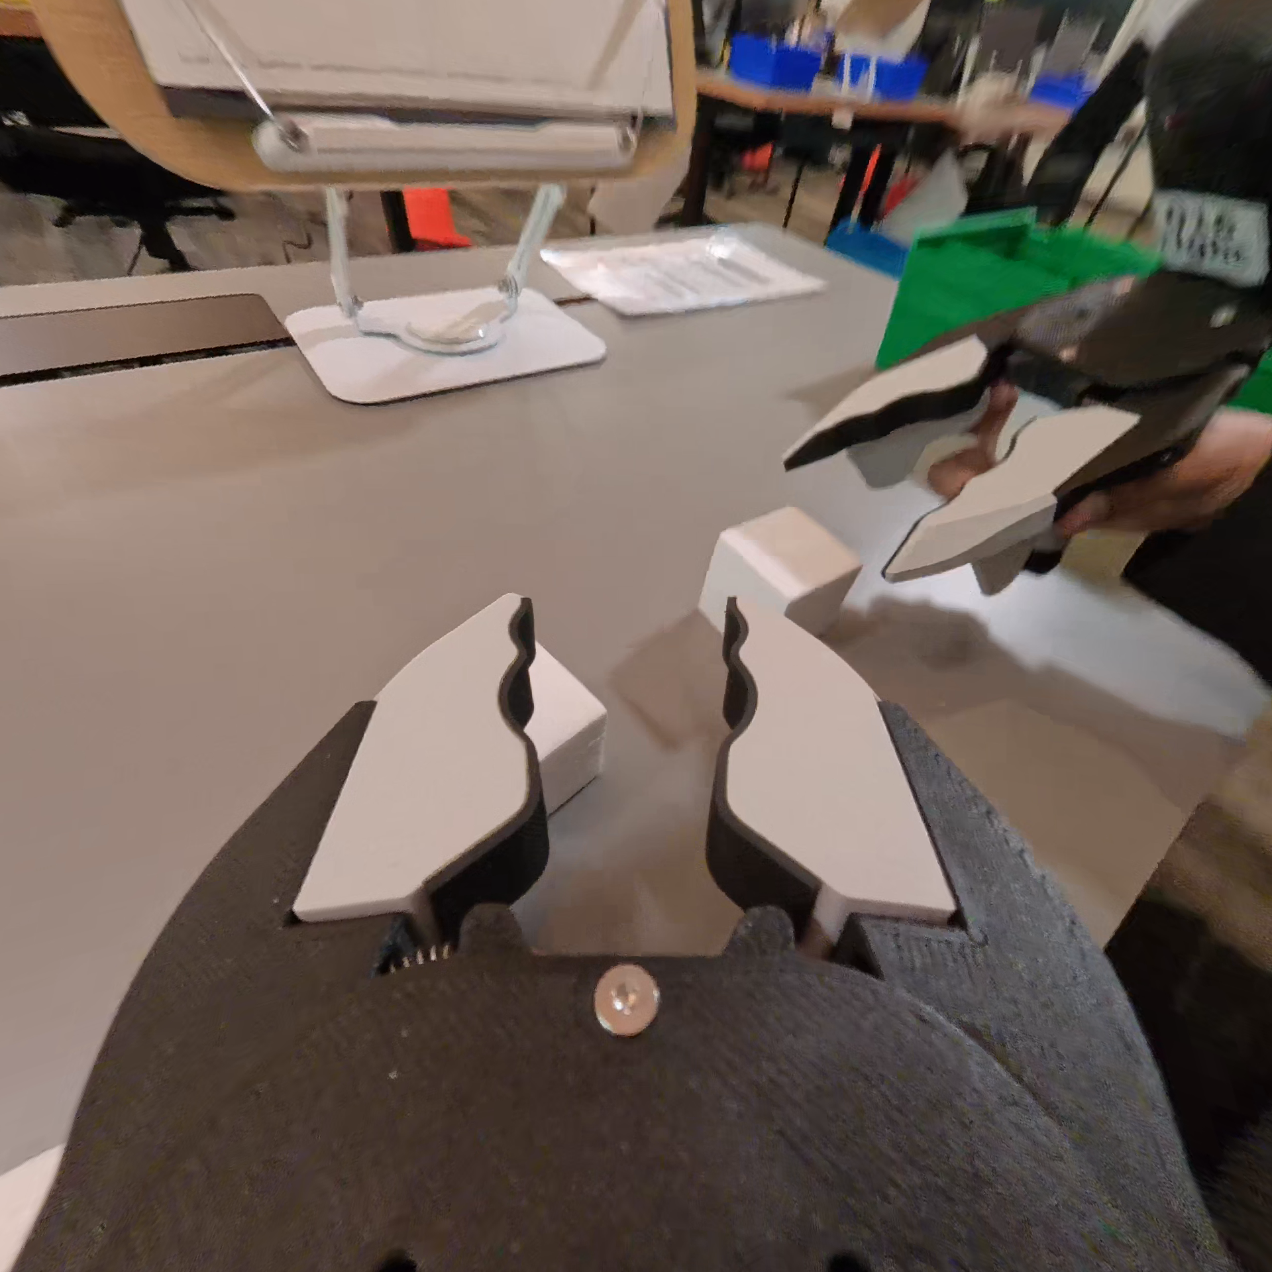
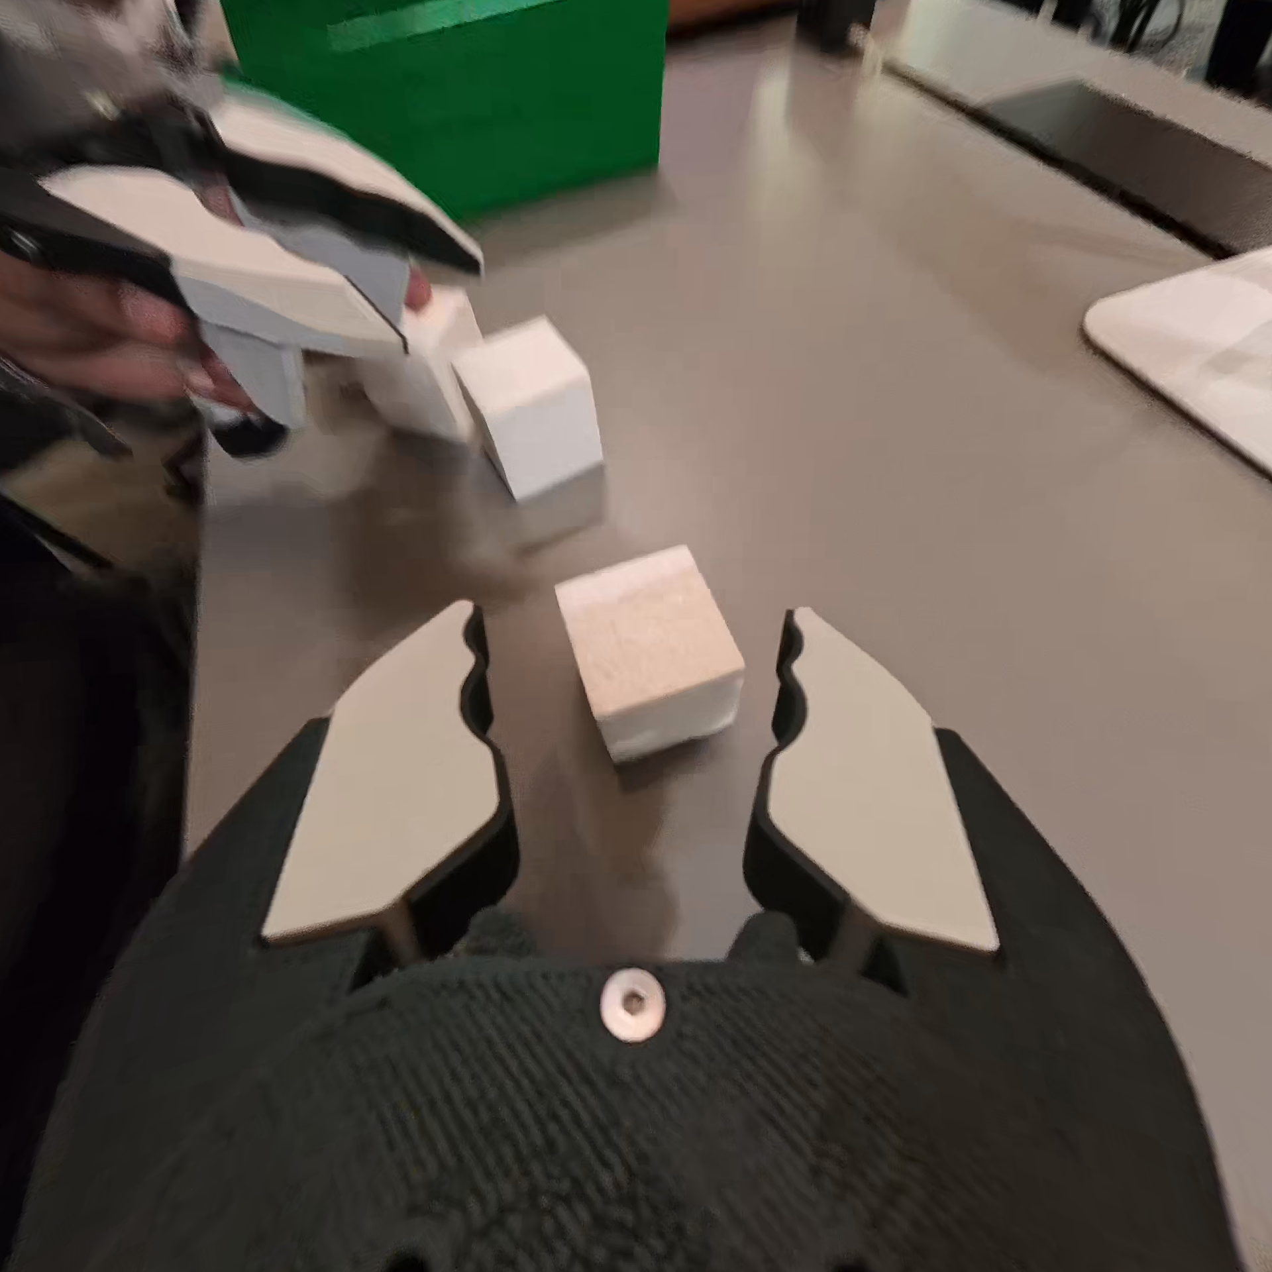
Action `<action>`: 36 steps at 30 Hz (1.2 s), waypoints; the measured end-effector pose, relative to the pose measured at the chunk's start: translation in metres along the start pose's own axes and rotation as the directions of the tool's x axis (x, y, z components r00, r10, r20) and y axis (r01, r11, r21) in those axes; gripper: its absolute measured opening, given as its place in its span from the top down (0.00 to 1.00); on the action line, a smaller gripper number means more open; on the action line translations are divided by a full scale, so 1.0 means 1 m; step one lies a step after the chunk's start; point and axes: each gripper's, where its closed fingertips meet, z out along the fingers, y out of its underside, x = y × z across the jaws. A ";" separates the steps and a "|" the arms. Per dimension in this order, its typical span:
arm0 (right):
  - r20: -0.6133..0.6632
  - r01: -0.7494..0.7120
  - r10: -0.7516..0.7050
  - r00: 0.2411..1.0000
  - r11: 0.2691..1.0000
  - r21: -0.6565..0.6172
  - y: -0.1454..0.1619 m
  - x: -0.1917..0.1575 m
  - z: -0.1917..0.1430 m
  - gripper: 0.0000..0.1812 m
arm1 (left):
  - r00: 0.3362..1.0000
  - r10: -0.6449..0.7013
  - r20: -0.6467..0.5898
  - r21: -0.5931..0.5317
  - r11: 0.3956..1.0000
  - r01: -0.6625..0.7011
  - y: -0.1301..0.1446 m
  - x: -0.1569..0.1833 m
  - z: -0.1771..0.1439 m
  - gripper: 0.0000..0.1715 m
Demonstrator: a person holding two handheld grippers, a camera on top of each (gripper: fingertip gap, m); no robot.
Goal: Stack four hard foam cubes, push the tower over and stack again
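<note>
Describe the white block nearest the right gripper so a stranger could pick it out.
Start at the green bin on the grey table and come towards the right gripper. The small white foam cube lies alone between its open fingers, apart from the two white blocks beside the left gripper.

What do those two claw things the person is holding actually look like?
Both match. The left gripper and the right gripper each have a rough, black, seemingly 3D-printed body with a silver screw at the centre. Their two fingers are flat pale grey plates with wavy black inner edges. From the left wrist view, the right gripper carries a white tag with dark marks.
</note>
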 end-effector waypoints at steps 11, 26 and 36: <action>0.212 -0.017 -0.019 0.977 0.986 0.166 -0.079 -0.063 0.021 0.46 | 0.946 -0.316 0.073 0.286 0.915 0.283 -0.033 -0.104 -0.084 0.80; 0.339 0.421 -0.318 0.885 0.858 -0.294 -0.044 -0.042 0.116 0.52 | 0.942 -0.289 0.169 0.222 0.943 0.249 0.000 -0.098 -0.109 0.79; 0.316 0.538 -0.444 0.839 0.762 -0.361 -0.027 -0.040 0.131 0.69 | 0.960 -0.226 0.169 0.146 0.968 0.202 0.007 -0.090 -0.092 0.75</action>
